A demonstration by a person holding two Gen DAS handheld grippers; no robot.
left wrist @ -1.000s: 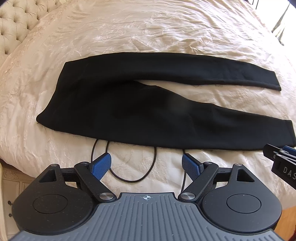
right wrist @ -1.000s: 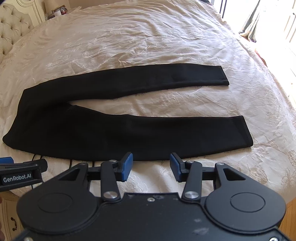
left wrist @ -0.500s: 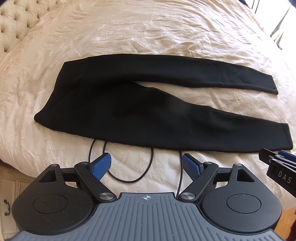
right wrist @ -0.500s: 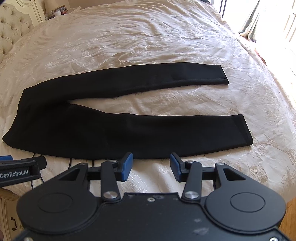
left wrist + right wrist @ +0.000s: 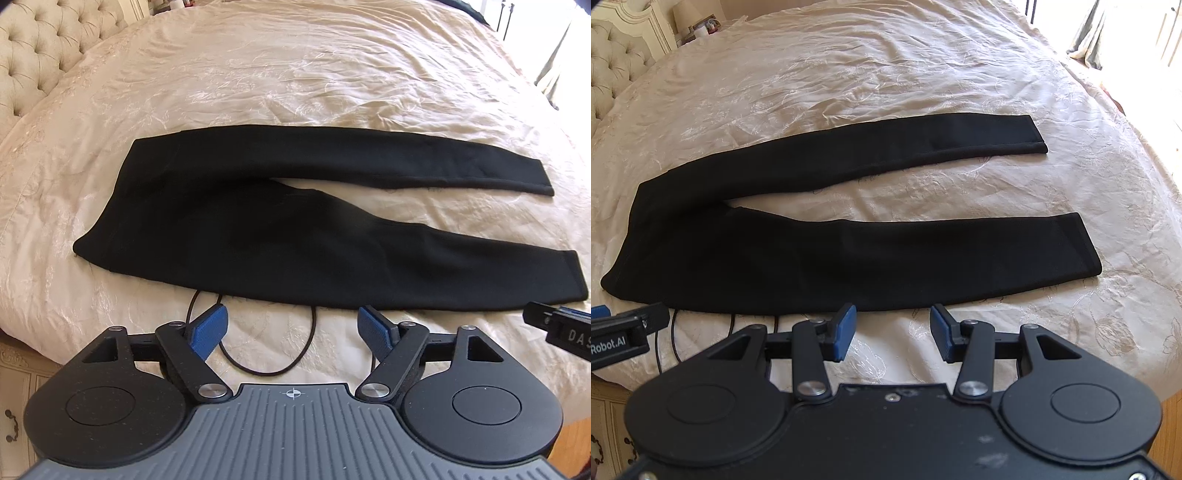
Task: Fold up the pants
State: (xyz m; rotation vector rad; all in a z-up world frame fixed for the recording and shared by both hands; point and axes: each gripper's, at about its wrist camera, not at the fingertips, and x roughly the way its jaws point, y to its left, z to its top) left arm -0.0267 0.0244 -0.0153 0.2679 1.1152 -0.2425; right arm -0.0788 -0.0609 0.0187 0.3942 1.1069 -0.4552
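Observation:
Black pants lie flat on a cream bedspread, waistband at the left, both legs running right and split apart. The right wrist view shows the same pants with both cuffs at the right. My left gripper hovers just short of the pants' near edge; its jaws are closing with nothing between them. My right gripper stands open and empty near the near leg's edge. Each gripper shows at the edge of the other's view: the right gripper, the left gripper.
A thin black cable loops on the bedspread under my left gripper and runs beneath the pants. A tufted headboard stands at the far left. A carved cream bed frame or cabinet lies below the near bed edge.
The left gripper's jaws have narrowed a little. The pants sit slightly farther up in the left wrist view. The right gripper is unchanged.

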